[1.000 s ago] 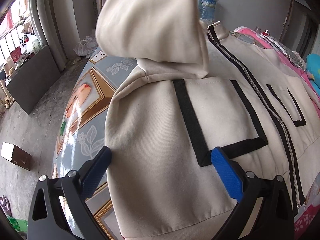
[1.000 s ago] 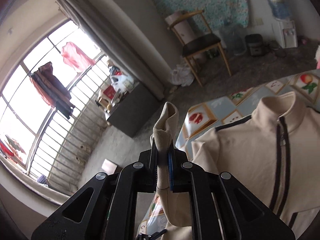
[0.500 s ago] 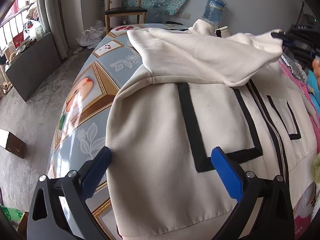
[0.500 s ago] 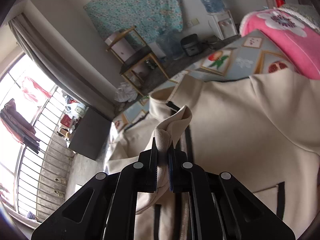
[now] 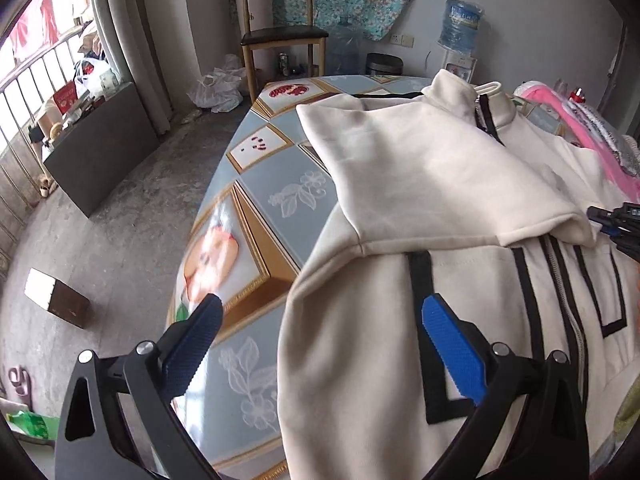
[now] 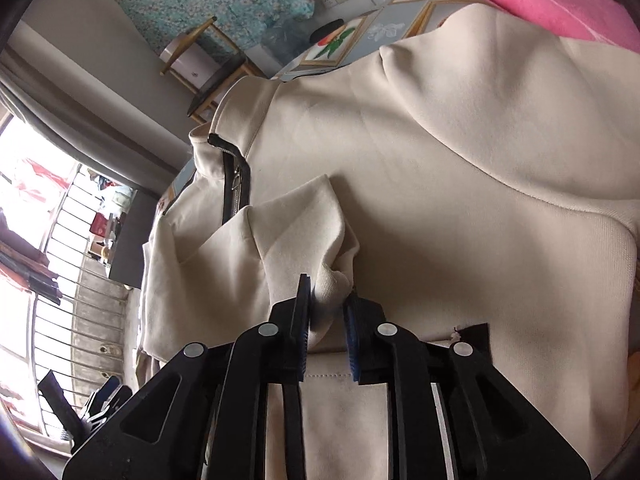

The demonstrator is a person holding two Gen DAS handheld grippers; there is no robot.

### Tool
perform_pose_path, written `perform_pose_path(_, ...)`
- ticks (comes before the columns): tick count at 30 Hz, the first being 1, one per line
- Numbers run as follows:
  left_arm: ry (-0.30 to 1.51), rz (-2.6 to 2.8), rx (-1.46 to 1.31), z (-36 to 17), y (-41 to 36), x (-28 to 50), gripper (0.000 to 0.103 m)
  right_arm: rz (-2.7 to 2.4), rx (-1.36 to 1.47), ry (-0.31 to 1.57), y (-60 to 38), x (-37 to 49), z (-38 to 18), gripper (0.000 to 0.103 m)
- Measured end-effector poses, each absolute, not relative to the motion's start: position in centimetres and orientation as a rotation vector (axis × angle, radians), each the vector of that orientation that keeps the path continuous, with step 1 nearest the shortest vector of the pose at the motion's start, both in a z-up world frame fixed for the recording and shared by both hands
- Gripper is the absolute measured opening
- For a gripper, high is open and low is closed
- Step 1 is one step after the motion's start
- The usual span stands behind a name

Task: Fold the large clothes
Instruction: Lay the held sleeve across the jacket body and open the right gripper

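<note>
A cream zip jacket [image 5: 380, 360] with black trim lies front-up on the table. Its sleeve [image 5: 432, 176] is folded across the chest, the cuff [image 6: 334, 280] lying between the parted jaws of my right gripper [image 6: 327, 312], which rests low on the jacket front; its tip shows at the right edge of the left wrist view [image 5: 616, 224]. My left gripper [image 5: 324, 320] is open and empty, hovering over the jacket's lower left edge. The collar and zip [image 6: 234, 176] lie beyond the cuff.
The table wears a patterned blue and gold cloth [image 5: 276, 184]. A pink blanket [image 6: 540, 4] lies past the jacket. A wooden chair [image 5: 280, 32], a water dispenser [image 5: 460, 28] and a box on the floor [image 5: 56, 296] stand around the table.
My right gripper carried the sleeve over the jacket front, lowered it onto the chest and parted its jaws around the cuff. The left gripper pulled back and tilted a little.
</note>
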State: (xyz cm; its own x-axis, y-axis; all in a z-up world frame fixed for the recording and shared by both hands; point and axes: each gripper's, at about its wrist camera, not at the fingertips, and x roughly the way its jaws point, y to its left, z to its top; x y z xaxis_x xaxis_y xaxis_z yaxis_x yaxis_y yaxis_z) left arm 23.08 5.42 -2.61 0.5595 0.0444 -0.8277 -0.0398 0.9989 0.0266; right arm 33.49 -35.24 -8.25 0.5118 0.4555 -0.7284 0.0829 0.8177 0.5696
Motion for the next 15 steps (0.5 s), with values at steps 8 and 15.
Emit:
perform_pose_path(8, 1.021, 0.083, 0.042, -3.9, 5.3, 27.9, 0.098, 0.262, 0.618, 1.075, -35.9, 35.7, -7.1, 0.033)
perform_pose_path(15, 1.047, 0.072, -0.018, -5.1, 5.3, 29.8, 0.098, 0.216, 0.436, 1.161, -32.9, 39.2, -7.9, 0.032)
